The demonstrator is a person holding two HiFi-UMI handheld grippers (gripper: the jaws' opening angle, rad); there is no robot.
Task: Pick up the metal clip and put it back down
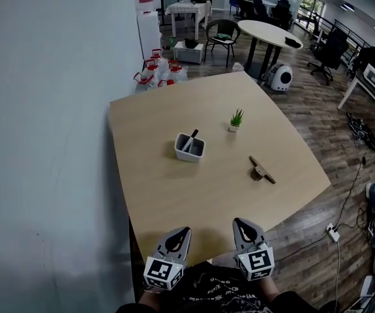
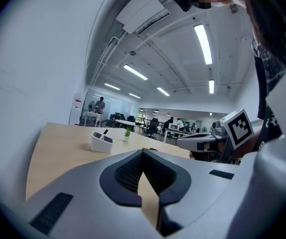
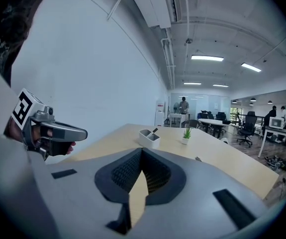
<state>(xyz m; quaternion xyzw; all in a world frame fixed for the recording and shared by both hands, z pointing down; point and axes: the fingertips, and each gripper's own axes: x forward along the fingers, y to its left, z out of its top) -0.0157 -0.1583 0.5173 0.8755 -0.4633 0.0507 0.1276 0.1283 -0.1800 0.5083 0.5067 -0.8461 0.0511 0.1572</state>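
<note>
In the head view we hold the left gripper (image 1: 179, 235) and the right gripper (image 1: 240, 225) over the near edge of the table (image 1: 161, 129). The metal clip (image 1: 261, 170) lies well ahead of the right one, towards the table's right side and apart from the white holder (image 1: 190, 147) and the small plant (image 1: 237, 119). In the left gripper view our jaws are pressed together at the tips with nothing between them, so this gripper cannot take anything as it stands. In the right gripper view the jaws are likewise closed and empty, with the clip (image 3: 197, 159) a thin sliver far off. If we reach in this way, we judge the closed tips will shove the clip towards the edge instead of straddling it. It also lies low, so the pads may skid off.
</note>
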